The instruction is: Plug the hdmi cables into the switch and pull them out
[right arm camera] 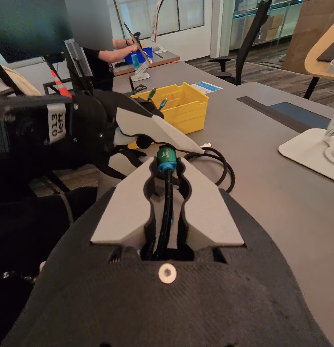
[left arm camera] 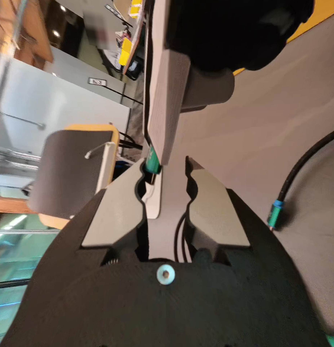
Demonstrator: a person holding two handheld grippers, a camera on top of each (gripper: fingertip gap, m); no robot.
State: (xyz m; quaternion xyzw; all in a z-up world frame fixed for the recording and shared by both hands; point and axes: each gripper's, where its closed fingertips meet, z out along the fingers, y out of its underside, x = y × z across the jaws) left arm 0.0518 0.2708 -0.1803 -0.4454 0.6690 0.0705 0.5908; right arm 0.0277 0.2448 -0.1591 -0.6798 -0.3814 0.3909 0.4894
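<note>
My right gripper (right arm camera: 167, 159) is shut on a green HDMI plug (right arm camera: 166, 155). Its black braided cable (right arm camera: 167, 197) runs back between the fingers. My left gripper (left arm camera: 165, 159) is open. Its jaws stand on either side of the plug (left arm camera: 152, 161) and of the right gripper's finger (left arm camera: 160, 112), which comes in from above. In the right wrist view the left gripper's upper finger (right arm camera: 158, 129) lies over the plug's front end. A small dark piece (left arm camera: 149, 177) sits just past the plug; I cannot tell whether it is the switch.
A second green-plugged cable (left arm camera: 275, 216) lies on the grey table (right arm camera: 256, 206), with looped cable (right arm camera: 225, 169) behind. A yellow bin (right arm camera: 190, 112) holds more cables. A white stand base (right arm camera: 303, 150) is at the right. A person works at a far table.
</note>
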